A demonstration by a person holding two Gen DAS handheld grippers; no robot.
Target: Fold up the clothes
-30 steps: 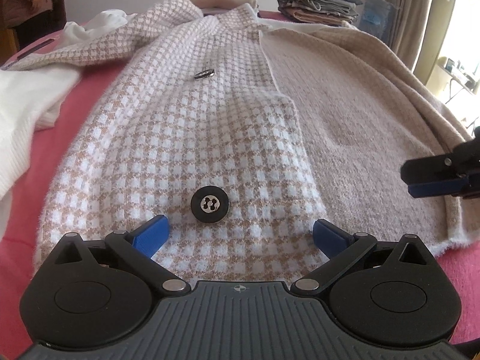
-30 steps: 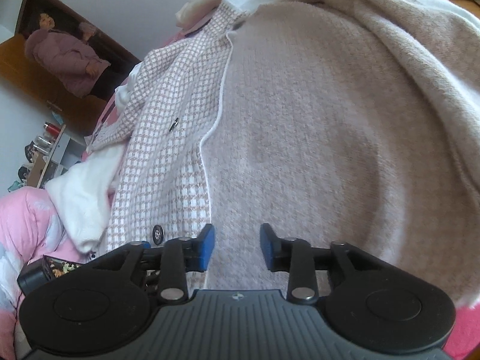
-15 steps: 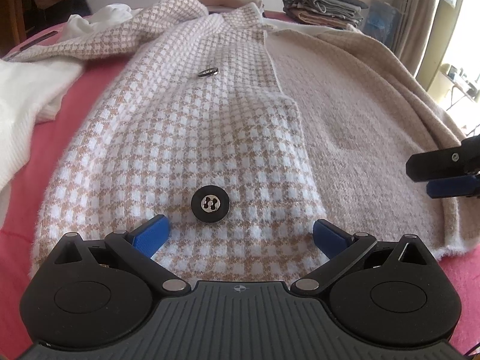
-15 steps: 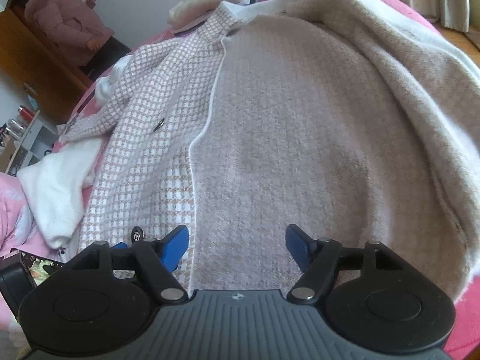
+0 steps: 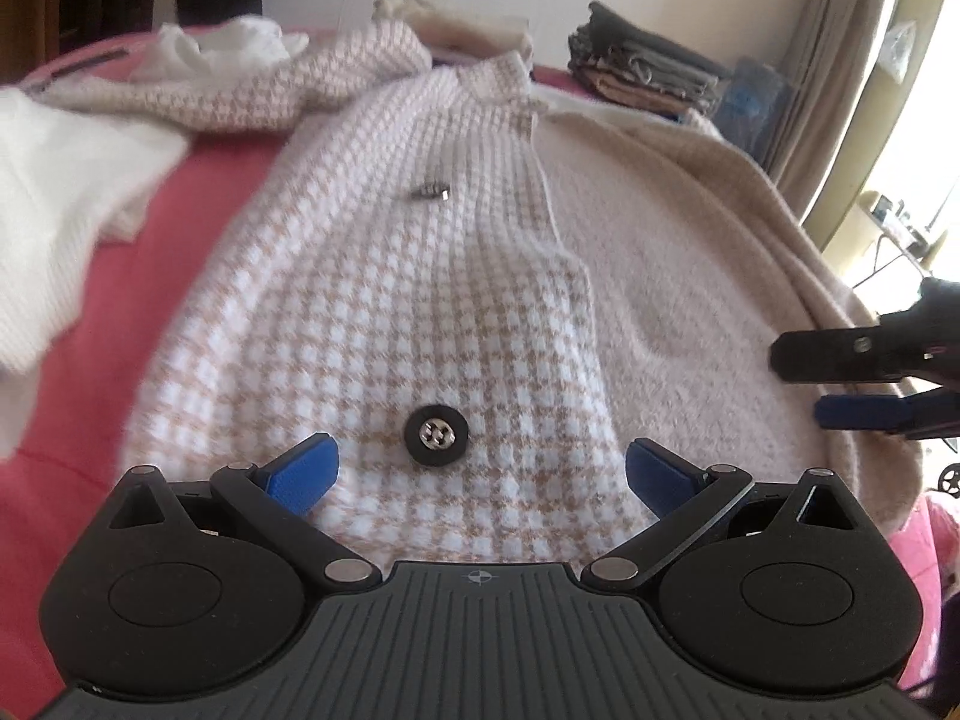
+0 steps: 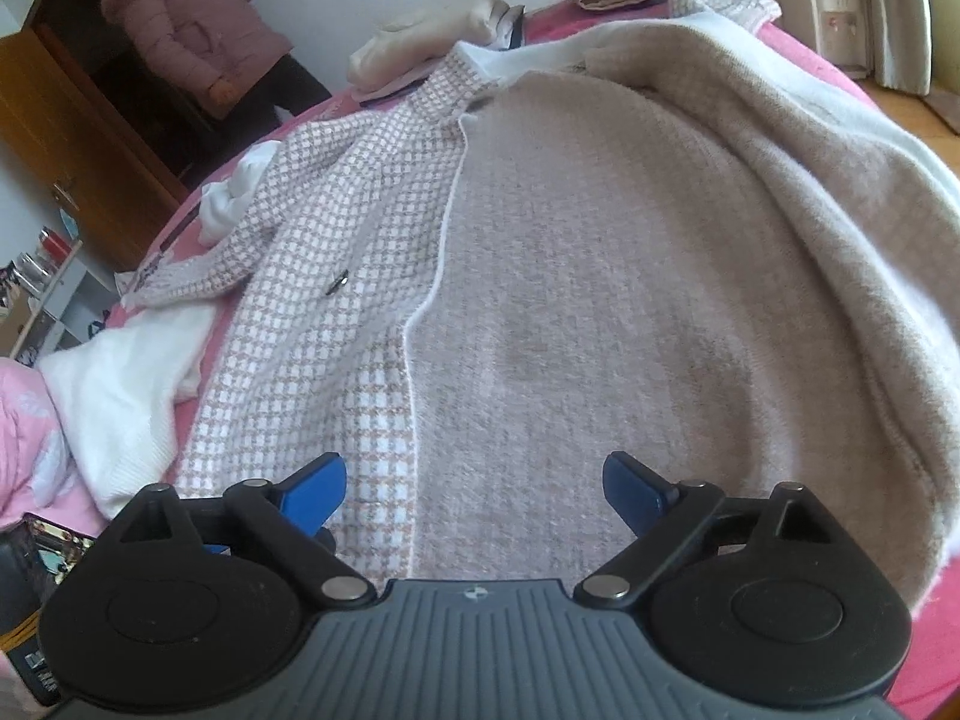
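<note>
Coat (image 6: 600, 312) flat on pink bed (image 5: 180, 204), left claw (image 5: 480, 474) wide, empty, right claw (image 6: 474, 483) just opened wide, nothing btwn.

Checked coat (image 5: 384, 312), beige lining (image 5: 672, 300) turned out, spread on pink bed (image 5: 198, 204); black button (image 5: 436, 435) just ahead of left gripper (image 5: 480, 471), jaws wide, empty. Right gripper (image 5: 840, 384) at right edge. Folded stack (image 5: 648, 75) behind.

Houndstooth coat (image 5: 384, 324) spread flat on pink bed, beige lining up.
</note>
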